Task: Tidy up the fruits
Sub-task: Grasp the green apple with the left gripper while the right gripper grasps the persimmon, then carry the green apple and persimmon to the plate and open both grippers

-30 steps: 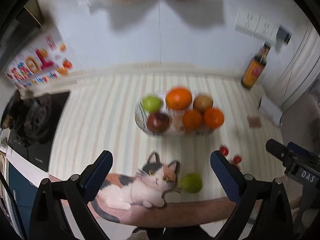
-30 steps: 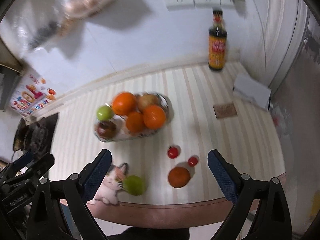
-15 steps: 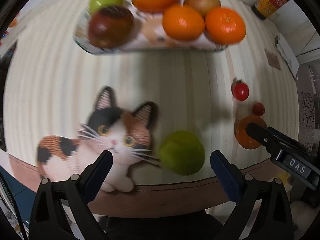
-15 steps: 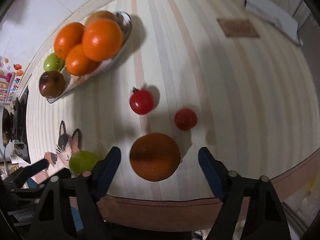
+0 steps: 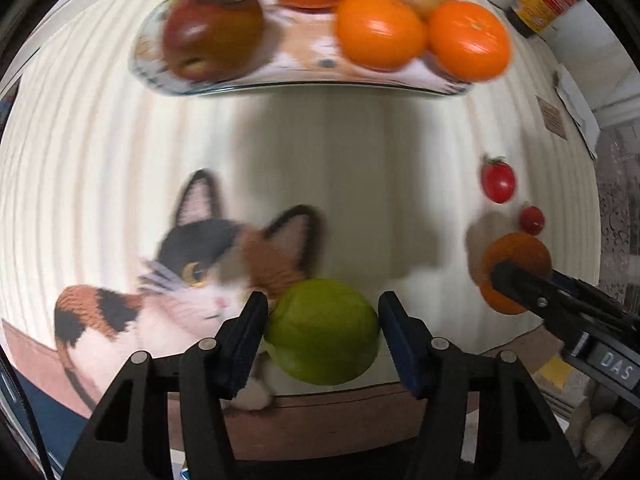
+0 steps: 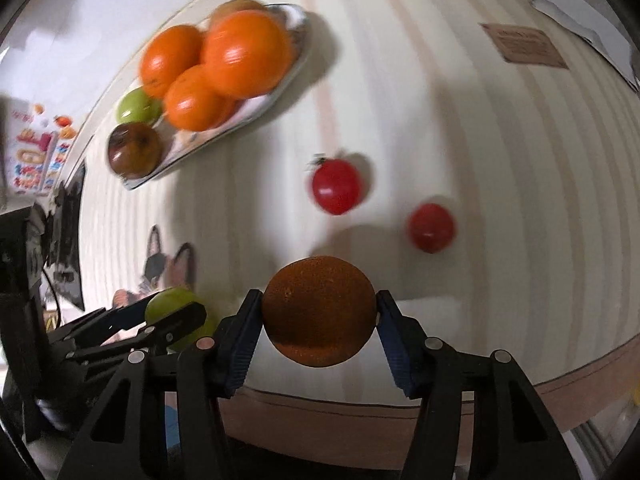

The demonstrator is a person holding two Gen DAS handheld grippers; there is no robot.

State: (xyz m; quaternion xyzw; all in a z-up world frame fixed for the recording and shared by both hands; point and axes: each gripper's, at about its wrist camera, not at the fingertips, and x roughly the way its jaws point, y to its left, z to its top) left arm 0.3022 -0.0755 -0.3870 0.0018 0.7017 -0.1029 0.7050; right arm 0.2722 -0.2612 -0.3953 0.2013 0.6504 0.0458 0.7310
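- Left wrist view, bottom centre: left claw (image 5: 322, 336) pinching a green fruit (image 5: 322, 330) at the counter (image 5: 360, 184) edge.
- Right wrist view, bottom centre: right claw (image 6: 318, 320) pinching a dark orange (image 6: 319, 310).
- Mid-frame: two cherry tomatoes (image 6: 336, 186).
- Upper left: fruit plate (image 6: 280, 92), blurred.

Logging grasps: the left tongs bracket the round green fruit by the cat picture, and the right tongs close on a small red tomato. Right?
Not quite. The right tongs close on the dark orange round fruit, as the right wrist view shows; both small red tomatoes lie loose. The left tongs do bracket the round green fruit.
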